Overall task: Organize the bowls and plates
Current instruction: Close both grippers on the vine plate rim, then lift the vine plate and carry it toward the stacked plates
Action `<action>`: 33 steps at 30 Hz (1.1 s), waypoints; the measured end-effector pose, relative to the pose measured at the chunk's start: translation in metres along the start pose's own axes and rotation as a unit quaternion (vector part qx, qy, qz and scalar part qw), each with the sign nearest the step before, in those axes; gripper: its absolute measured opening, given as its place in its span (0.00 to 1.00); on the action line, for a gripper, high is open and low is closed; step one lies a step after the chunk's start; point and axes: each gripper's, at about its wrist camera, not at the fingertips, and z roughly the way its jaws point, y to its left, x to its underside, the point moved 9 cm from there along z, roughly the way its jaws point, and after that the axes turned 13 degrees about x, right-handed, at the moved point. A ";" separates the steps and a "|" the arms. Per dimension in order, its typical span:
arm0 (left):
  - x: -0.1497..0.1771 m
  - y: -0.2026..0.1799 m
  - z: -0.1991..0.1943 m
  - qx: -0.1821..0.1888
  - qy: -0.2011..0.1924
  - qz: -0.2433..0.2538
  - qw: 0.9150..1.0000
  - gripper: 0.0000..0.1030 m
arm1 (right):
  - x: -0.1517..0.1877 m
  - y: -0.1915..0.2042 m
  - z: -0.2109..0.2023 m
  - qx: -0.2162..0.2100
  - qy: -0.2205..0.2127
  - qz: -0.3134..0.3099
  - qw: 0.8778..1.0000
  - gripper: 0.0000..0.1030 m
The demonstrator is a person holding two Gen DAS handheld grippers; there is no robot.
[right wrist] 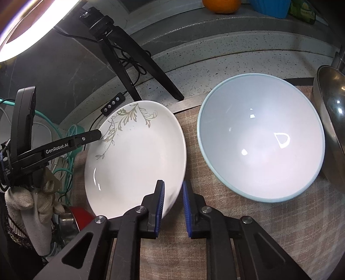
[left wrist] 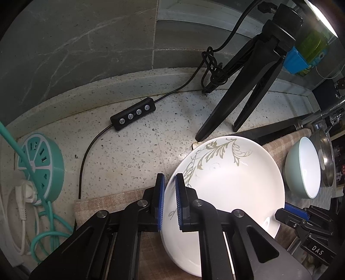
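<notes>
A white plate with a grey leaf pattern [left wrist: 228,189] lies on a beige checked cloth [left wrist: 112,204]. My left gripper [left wrist: 170,202] is shut on the plate's left rim, one blue pad on each side. In the right wrist view the same plate [right wrist: 138,159] has its right rim between the pads of my right gripper [right wrist: 173,206], whose jaws straddle the rim with a small gap on the right side. A pale blue bowl [right wrist: 261,140] sits upright on the cloth to the right of the plate; it also shows in the left wrist view [left wrist: 304,168].
A black tripod [left wrist: 248,86] stands behind the plate with a cable and inline switch box [left wrist: 133,116]. A teal power socket [left wrist: 41,165] lies at the left. A steel pan [right wrist: 332,129] is right of the bowl. An orange [right wrist: 222,5] sits on the back ledge.
</notes>
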 end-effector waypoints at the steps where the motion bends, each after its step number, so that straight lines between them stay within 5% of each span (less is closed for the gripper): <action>1: 0.000 0.000 0.000 -0.001 -0.001 -0.001 1.000 0.08 | 0.000 -0.002 0.001 -0.001 0.002 0.004 1.000 0.11; 33: 0.004 -0.001 -0.003 -0.008 -0.010 -0.004 1.000 0.08 | 0.005 -0.003 -0.006 -0.020 0.014 0.022 0.999 0.07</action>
